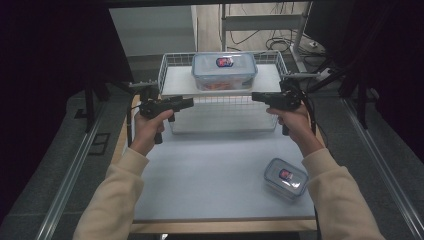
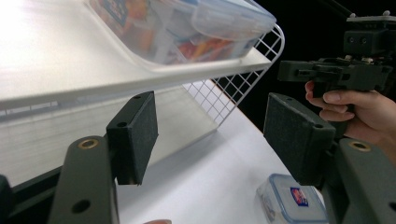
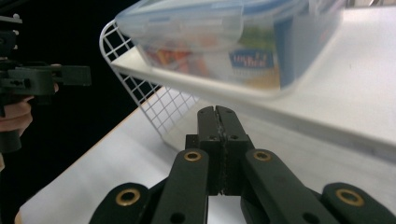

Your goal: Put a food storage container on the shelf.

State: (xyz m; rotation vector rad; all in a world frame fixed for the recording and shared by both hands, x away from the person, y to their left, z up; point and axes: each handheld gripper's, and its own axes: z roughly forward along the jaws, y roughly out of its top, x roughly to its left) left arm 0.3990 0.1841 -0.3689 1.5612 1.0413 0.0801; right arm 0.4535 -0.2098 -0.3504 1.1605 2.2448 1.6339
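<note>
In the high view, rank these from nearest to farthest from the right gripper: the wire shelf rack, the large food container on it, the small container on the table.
1. wire shelf rack: its right edge lies just beside the right gripper.
2. large food container: on the top shelf, up and left of the gripper.
3. small container: near the table's front right, well below the gripper.

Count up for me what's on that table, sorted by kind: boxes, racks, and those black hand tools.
Clear plastic boxes with blue-edged lids: 2, the large box on the rack's top shelf and the small box on the tabletop.
White wire racks: 1, the rack.
Black grippers: 2, the left gripper, open, and the right gripper, shut on nothing.
Total: 5
</note>
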